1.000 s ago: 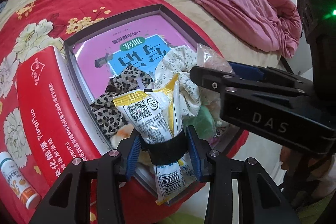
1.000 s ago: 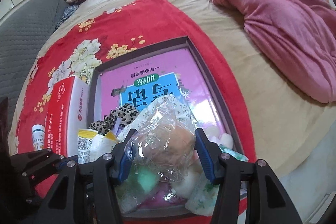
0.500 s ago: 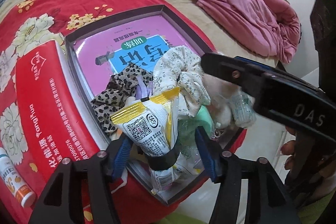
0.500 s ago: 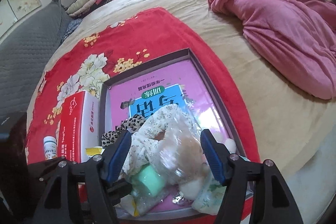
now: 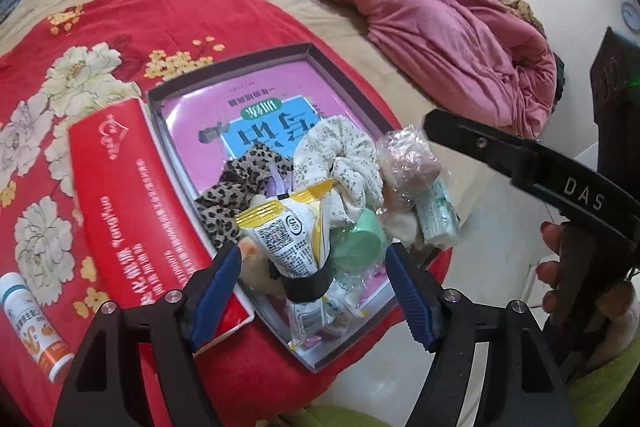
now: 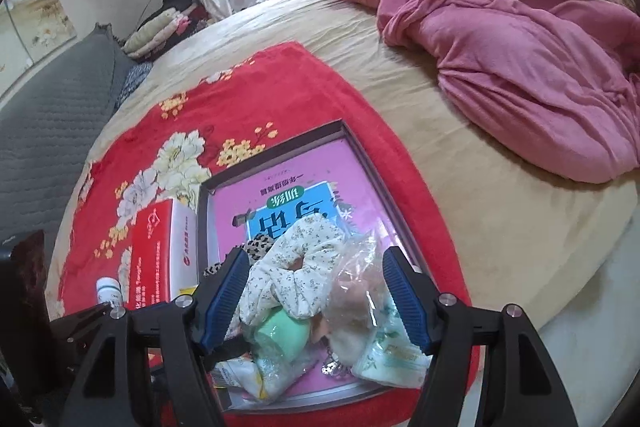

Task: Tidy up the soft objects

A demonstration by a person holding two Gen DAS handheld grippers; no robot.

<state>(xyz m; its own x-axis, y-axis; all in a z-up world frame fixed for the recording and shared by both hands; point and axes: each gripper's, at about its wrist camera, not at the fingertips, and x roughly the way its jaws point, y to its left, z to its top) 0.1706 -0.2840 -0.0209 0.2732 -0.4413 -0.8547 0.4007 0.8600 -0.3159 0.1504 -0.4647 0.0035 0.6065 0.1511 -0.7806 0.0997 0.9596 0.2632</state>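
Note:
A shallow dark tray (image 5: 352,91) (image 6: 372,163) lined with a pink book lies on the red floral blanket. Piled at its near end are a leopard-print scrunchie (image 5: 240,183), a cream floral scrunchie (image 5: 340,155) (image 6: 296,259), a yellow-and-white snack packet (image 5: 296,239) banded in black, a clear plastic bag (image 5: 408,163) (image 6: 360,283), a green cup (image 5: 360,239) (image 6: 280,335) and a tissue pack (image 5: 436,211) (image 6: 392,351). My left gripper (image 5: 314,287) is open and empty, its fingers either side of the packet. My right gripper (image 6: 316,303) is open and empty above the pile.
A red carton (image 5: 132,211) (image 6: 160,255) lies left of the tray. A white-and-orange bottle (image 5: 32,323) (image 6: 108,291) lies further left. A pink quilt (image 5: 440,11) (image 6: 500,59) is heaped at the back right. The bed edge runs close on the right.
My left gripper opened and let go of the snack packet. My right gripper opened, let go of the clear plastic bag and pulled back from the pile.

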